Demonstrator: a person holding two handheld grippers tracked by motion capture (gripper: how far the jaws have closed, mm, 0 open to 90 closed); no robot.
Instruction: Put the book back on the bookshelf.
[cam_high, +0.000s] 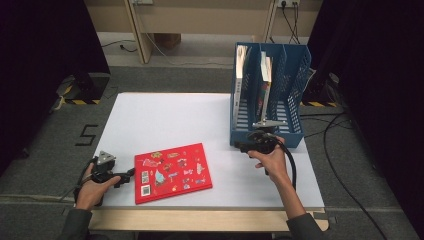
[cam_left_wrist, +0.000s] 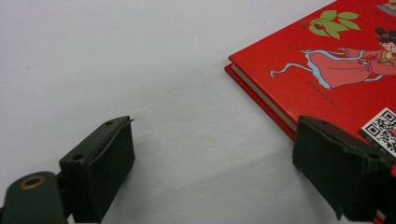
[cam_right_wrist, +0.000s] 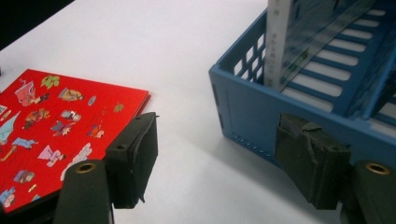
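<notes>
Left gripper (cam_high: 131, 172) sits nearest, jaws apart and empty, right at the red picture book's (cam_high: 172, 171) edge, probably lining up a lift; book lies flat on the white surface (cam_high: 165, 117); right gripper (cam_high: 239, 145), wide and empty, hangs by the blue file rack (cam_high: 280, 130).

Grey carpet floor (cam_high: 165, 80), black curtains (cam_high: 40, 45) both sides, wooden frame (cam_high: 137, 30) behind.
</notes>
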